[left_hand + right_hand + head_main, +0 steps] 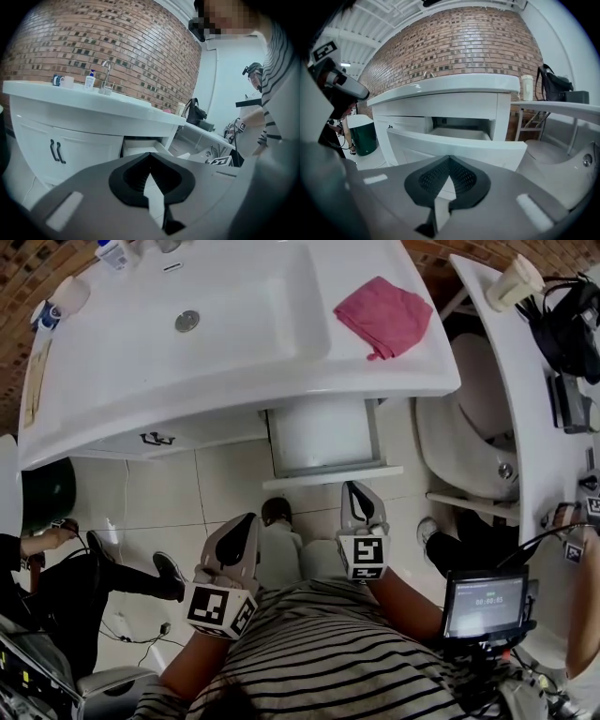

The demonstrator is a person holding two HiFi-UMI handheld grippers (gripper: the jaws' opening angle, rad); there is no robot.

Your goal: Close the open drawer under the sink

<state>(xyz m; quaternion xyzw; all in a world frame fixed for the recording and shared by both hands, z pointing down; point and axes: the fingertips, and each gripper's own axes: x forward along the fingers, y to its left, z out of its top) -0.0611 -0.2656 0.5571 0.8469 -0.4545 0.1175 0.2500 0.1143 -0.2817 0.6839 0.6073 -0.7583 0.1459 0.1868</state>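
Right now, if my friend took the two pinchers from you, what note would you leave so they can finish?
The left gripper: jaws together, nothing in them, held back and to the left of the drawer.
The right gripper: jaws together, empty, pointing at the drawer's front panel from close by. I can't tell if it touches.
The drawer is pulled out under the sink.
Done: nothing yet, the drawer is open.
Left: push the front panel straight in until it sits flush with the cabinet. The right gripper looks best placed for that.
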